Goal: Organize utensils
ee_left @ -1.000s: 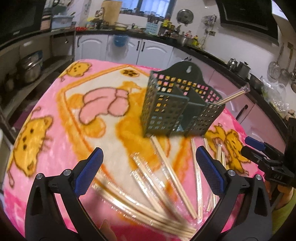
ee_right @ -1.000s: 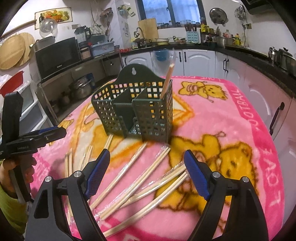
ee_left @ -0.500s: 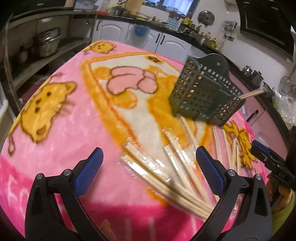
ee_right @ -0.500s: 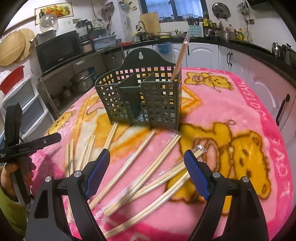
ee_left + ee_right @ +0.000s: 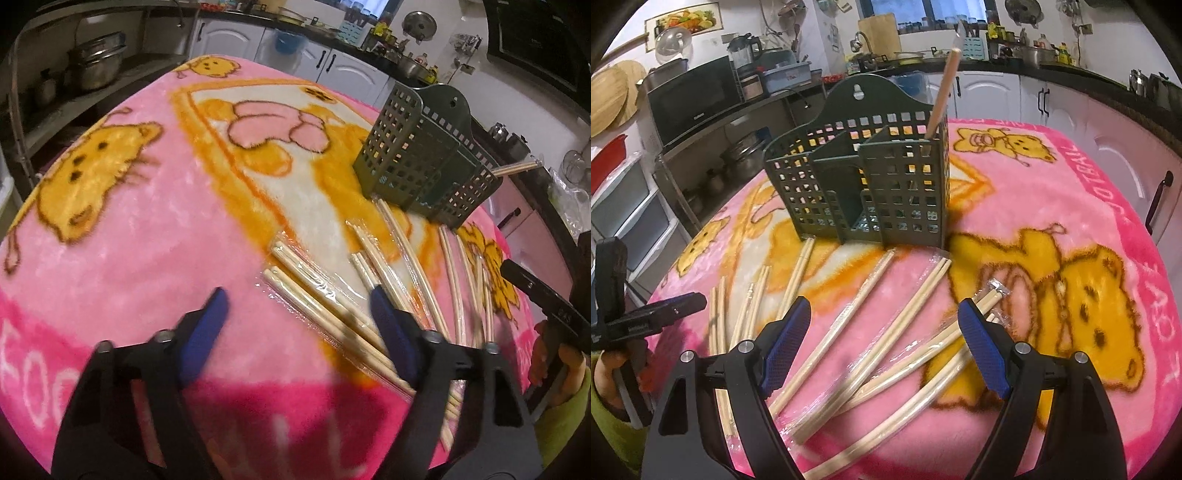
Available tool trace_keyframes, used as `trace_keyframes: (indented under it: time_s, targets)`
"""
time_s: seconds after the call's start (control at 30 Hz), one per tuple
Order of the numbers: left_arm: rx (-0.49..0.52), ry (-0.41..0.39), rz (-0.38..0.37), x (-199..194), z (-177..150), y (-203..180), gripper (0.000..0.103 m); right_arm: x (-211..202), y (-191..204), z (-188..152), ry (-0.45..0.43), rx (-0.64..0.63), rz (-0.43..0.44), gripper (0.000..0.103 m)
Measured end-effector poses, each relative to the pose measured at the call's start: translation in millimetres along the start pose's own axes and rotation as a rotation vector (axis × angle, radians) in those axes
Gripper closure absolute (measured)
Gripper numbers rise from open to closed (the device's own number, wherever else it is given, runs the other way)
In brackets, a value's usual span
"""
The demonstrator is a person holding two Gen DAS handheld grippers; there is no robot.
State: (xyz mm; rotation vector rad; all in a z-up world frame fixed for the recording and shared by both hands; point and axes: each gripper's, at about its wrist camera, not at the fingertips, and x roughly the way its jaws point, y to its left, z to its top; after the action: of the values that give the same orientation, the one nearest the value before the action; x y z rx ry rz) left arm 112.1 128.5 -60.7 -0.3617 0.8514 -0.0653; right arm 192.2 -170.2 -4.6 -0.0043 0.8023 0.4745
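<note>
Left wrist view
Left tool: fingers apart and closing, low over the pink cartoon blanket that covers the table; nothing is pinched yet.
Wrapped chopsticks: a clear-sleeved pair lies between the blue pads, its near end passing under the right-hand pad.
Loose chopsticks: more pairs fan out ahead and to the right of the tool.
Green holder: a perforated caddy stands further ahead and to the right, beyond the chopsticks' far tips, with one chopstick poking out of its right side.
Right tool: seen at the right edge, held in a hand.

Right wrist view
Right tool: fingers wide apart, gripping nothing, held above the spread of chopsticks.
Chopsticks: several wrapped and bare pairs lie between and ahead of the pads, pointing toward the holder.
Green holder: straight ahead, upright, in compartments; one chopstick stands in the right-hand compartment.
Left tool: to the left, above the leftmost chopsticks.
</note>
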Motion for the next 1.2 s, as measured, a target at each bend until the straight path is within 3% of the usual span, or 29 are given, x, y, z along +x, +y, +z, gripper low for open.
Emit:
trace_keyframes:
  time_s: [0.03,0.17,0.33,0.53,0.87,1.2]
  targets:
    - [-0.002,0.000,0.010,1.7,0.1,0.2,0.053,1.6,-1.1,0.7,0.003,0.005,-0.003,0.024]
    - [-0.024,0.004,0.006,6.6,3.2,2.4,0.056,7.1,-6.9,4.5,0.013,0.023,-0.008,0.026]
    - [-0.055,-0.002,-0.002,10.4,6.5,9.0,0.069,17.0,-16.1,9.9,0.030,0.047,-0.024,0.031]
    - [-0.068,-0.009,0.007,13.2,9.5,16.8,0.083,43.4,-27.9,16.3,0.092,0.093,-0.019,0.046]
    - [-0.070,-0.017,-0.004,15.0,10.7,21.3,0.091,74.9,-49.1,30.0,0.106,0.160,-0.094,0.052]
    - [-0.062,-0.026,-0.005,12.4,10.5,21.6,0.096,78.8,-46.2,25.3,0.101,0.092,-0.156,0.074]
